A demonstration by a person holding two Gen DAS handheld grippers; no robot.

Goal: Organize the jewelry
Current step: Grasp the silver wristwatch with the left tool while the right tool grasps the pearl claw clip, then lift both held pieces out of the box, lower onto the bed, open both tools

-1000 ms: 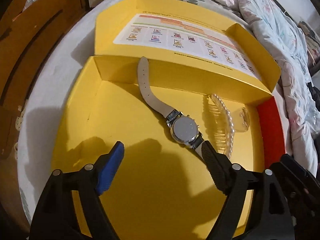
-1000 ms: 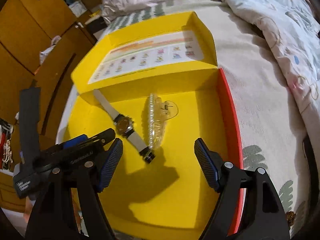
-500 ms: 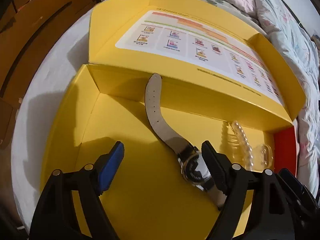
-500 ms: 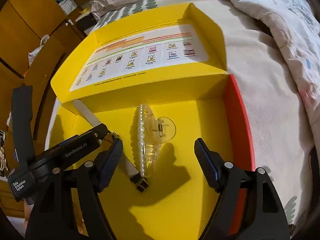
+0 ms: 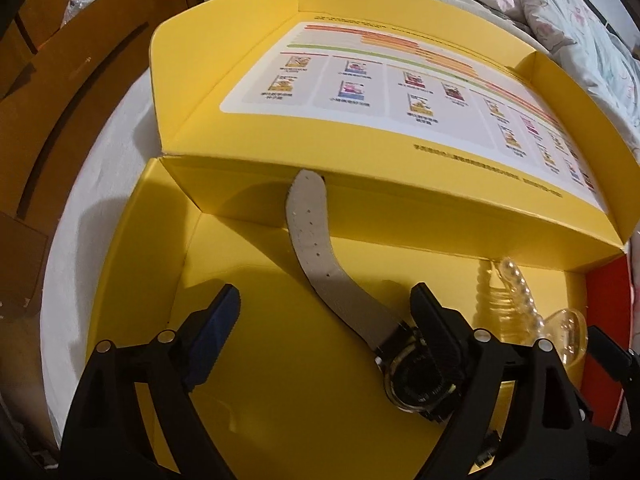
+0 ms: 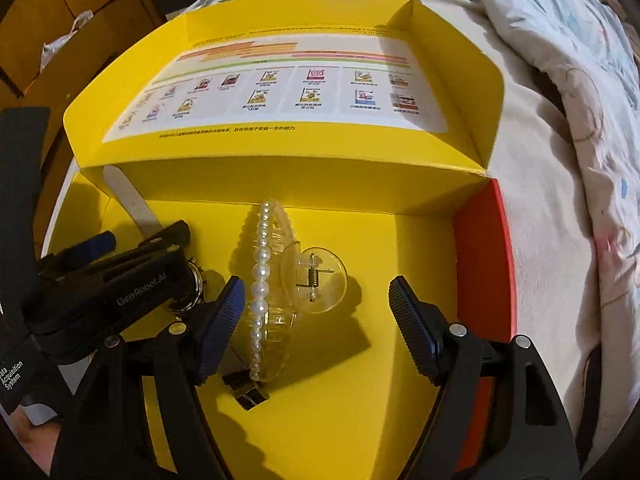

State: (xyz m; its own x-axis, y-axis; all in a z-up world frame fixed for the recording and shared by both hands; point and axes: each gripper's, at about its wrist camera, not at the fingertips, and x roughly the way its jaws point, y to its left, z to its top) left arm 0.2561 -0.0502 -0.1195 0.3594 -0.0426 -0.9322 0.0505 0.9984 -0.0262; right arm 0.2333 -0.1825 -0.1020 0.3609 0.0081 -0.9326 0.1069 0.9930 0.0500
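Since a second ago both grippers have pushed down and forward into the yellow box [image 5: 132, 248]. The left gripper [image 5: 326, 316] now sits low over the box floor, and the watch [image 5: 416, 376], which then lay ahead of its fingertips, now has its case tucked under the right-hand finger. The right gripper [image 6: 316, 302] has closed in on the pearl hair claw [image 6: 262, 280], which now stands just beside its left finger. Judging from this, each tool is lining up on its own piece, and nothing is gripped yet.

Both grippers are spread wide with nothing between the pads. The left one straddles bare cardboard and part of the strap; the right one has the claw's clear round handle [image 6: 316, 276] in its gap.

The watch has a round metal case with a shiny rim and a pale, matte strap [image 5: 316, 240], punched with small holes, that curves up against the far wall of the box. A dark buckle end [image 6: 246, 394] lies near the claw's near tip. The claw is clear, glossy plastic with curved teeth, a row of round white pearls along its spine and a small coiled metal spring at its hinge. It is probably slippery and awkward to pinch. The box is smooth card, yellow inside with a red right wall [image 6: 480, 264], and its open lid [image 6: 280, 92] bears a printed sheet. It rests on a bed [image 6: 532, 160] with a rumpled quilt.
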